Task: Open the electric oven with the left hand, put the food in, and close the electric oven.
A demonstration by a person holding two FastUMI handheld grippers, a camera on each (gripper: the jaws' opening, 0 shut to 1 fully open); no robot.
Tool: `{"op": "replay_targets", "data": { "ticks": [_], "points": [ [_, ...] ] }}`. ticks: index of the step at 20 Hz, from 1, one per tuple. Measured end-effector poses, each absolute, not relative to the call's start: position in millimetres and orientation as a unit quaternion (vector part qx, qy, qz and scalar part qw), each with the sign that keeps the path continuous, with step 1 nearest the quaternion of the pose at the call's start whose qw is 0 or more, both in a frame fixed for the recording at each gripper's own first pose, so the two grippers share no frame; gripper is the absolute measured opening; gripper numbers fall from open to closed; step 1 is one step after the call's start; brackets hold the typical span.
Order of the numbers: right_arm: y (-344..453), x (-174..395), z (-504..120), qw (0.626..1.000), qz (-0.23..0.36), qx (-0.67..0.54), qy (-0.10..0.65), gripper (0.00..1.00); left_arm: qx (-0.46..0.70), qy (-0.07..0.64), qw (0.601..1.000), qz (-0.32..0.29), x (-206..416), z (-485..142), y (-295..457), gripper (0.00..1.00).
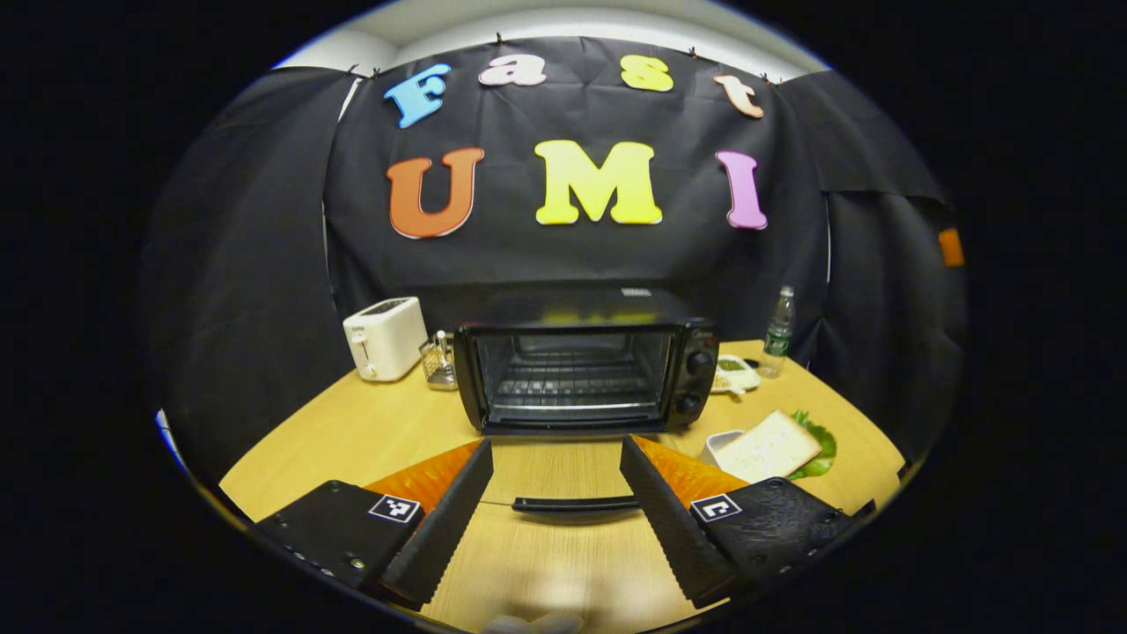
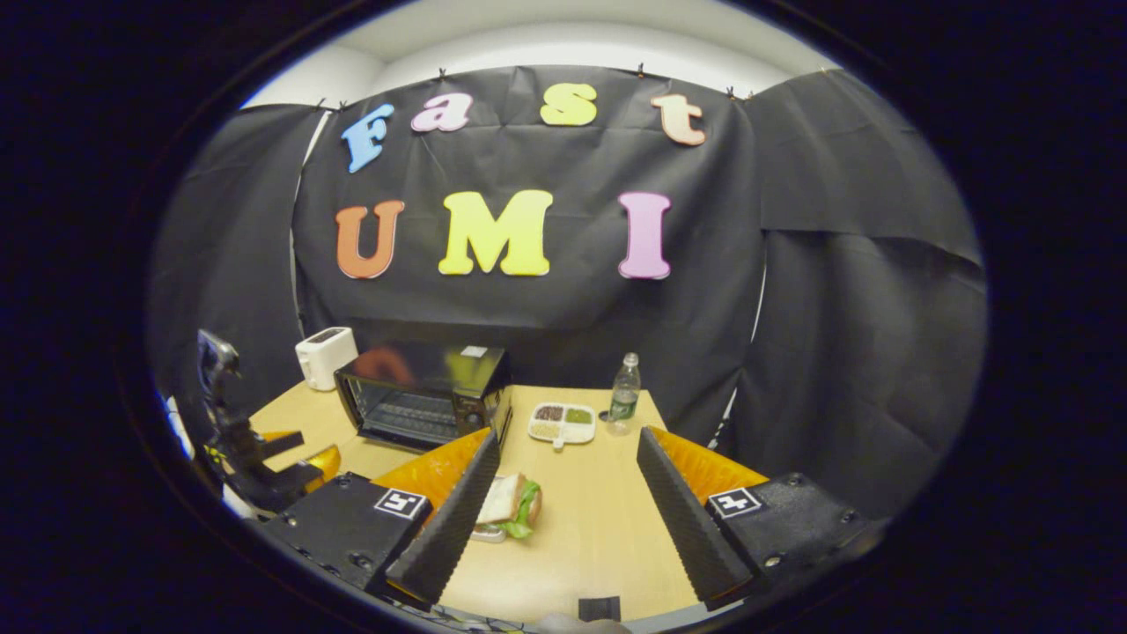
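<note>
Your electric oven (image 1: 585, 374) sits toward the back of the table (image 1: 370, 431), near the middle of its far edge, with its glass door dropped fully open so the wire rack inside shows. The door's dark handle (image 1: 577, 504) lies low in front, between the fingers of your left tongs (image 1: 556, 493); whether it touches them you cannot tell from here. Those tongs are spread wide and hold nothing.

The food, a sandwich (image 2: 509, 504) of white bread over green lettuce in a small tray, rests on the table to the right of the oven, nearer the front edge. In the right gripper view it lies just beside one finger of your right tongs (image 2: 563, 502), which are also spread wide with nothing between them.

Behind the sandwich, a divided white dish (image 2: 563, 423) and a plastic water bottle (image 2: 624, 387) stand near the table's back right corner. A white toaster (image 1: 385, 337) and a small wire holder (image 1: 438, 361) stand left of the oven at the back.
</note>
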State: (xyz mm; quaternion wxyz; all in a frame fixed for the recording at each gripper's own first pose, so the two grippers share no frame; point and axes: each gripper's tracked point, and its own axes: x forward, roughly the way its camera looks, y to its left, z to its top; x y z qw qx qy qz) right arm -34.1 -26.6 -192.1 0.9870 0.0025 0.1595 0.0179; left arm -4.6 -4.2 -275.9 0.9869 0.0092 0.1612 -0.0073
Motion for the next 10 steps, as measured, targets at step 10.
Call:
{"op": "replay_targets", "data": {
  "ticks": [10],
  "points": [
    [4,-3,-332,0.959,0.062,0.057,0.271,0.99,0.005,0.059,0.998,-0.004,-43,-135,-2,0.96]
  ]
}}
